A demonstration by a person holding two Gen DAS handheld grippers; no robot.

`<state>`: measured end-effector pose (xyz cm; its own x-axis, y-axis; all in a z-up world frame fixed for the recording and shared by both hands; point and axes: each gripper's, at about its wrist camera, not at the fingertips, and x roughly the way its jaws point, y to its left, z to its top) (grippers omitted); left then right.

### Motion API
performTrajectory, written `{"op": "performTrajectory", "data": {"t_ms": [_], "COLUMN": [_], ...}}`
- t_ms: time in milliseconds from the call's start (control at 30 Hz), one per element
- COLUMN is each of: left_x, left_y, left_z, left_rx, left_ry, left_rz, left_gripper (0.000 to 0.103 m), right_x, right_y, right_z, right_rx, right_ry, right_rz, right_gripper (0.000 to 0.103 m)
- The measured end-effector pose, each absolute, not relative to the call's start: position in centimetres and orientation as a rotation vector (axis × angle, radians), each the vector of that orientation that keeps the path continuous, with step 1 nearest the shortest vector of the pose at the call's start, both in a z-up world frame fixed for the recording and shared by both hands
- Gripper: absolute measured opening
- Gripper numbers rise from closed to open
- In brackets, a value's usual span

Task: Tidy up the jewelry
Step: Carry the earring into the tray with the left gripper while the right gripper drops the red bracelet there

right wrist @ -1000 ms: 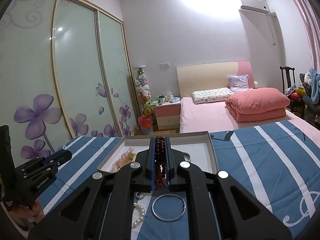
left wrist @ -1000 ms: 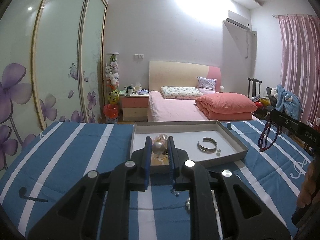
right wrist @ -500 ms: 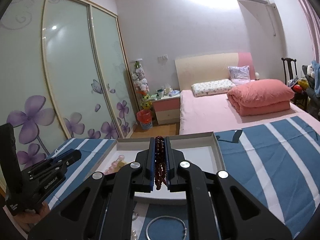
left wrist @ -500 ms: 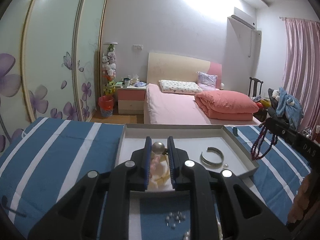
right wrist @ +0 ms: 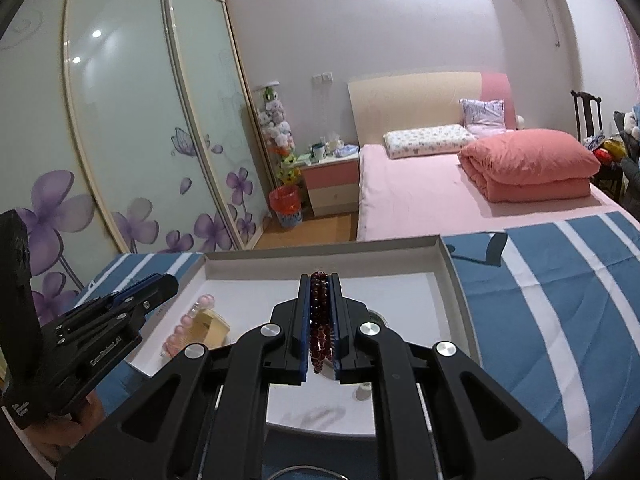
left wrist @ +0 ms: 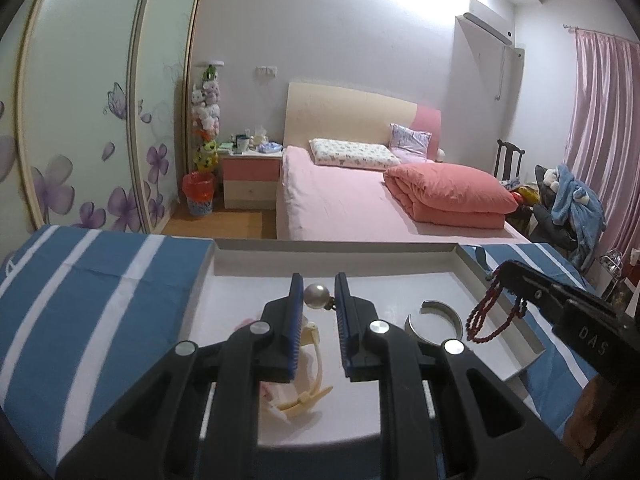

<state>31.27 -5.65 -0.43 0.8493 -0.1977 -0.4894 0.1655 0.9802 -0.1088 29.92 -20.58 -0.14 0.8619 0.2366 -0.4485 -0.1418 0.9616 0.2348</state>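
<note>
Left gripper (left wrist: 318,292): black two-finger tool with blue pads, over the near half of the tray; fingers nipped onto a round silver-grey pearl piece (left wrist: 317,295) at the tips.
Right gripper (right wrist: 320,284): black, blue-padded fingers pressed tight on a dark red beaded strand (right wrist: 319,320); seen from the left camera, the beads hang in loops over the tray's right edge.
Tray (left wrist: 400,246): shallow white cardboard box lid on the blue and white striped cloth (left wrist: 100,300).
Near left of tray: cream hair clip (left wrist: 308,396) lying flat; beside it a pink bead bracelet (right wrist: 188,322) touching a small yellow box (right wrist: 212,326).
Right part of tray: open silver cuff bangle (left wrist: 434,318), lying flat, apart from the clip.
Near edge: thin silver ring (right wrist: 296,472) on the cloth, mostly hidden under the right gripper.
Beyond: pink bed (left wrist: 340,200), well apart.
</note>
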Motion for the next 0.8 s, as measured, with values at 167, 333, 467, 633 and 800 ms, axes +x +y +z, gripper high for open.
{"op": "performTrajectory", "data": {"t_ms": [167,333,467,633,800], "left_x": [32.5,32.5,32.5,31.8,30.4], "left_y": [-6.2,-6.3,-5.9,-5.3,-4.1], "left_z": [-1.2,-1.4,-1.0,-0.5,-0.1], "left_rx": [-0.071,-0.077,-0.089,-0.091,-0.085], "left_ry": [0.542,0.542,0.532,0.519,0.515], "left_rz": [-0.221,-0.231,-0.223,-0.214,-0.205], "left_gripper": [0.017,0.030,0.031,0.031,0.031], "right_x": [30.8,30.6,30.1,29.5,27.6], "right_y": [-20.4,-20.8,-21.0,-21.1,-21.0], "right_z": [-1.2,-1.1,-0.6,-0.3,0.1], "right_rx": [0.206,0.226,0.223,0.220,0.206], "right_ry": [0.543,0.549,0.530,0.524,0.513], "right_rz": [0.200,0.189,0.183,0.180,0.182], "right_gripper": [0.010,0.039,0.044,0.044,0.044]}}
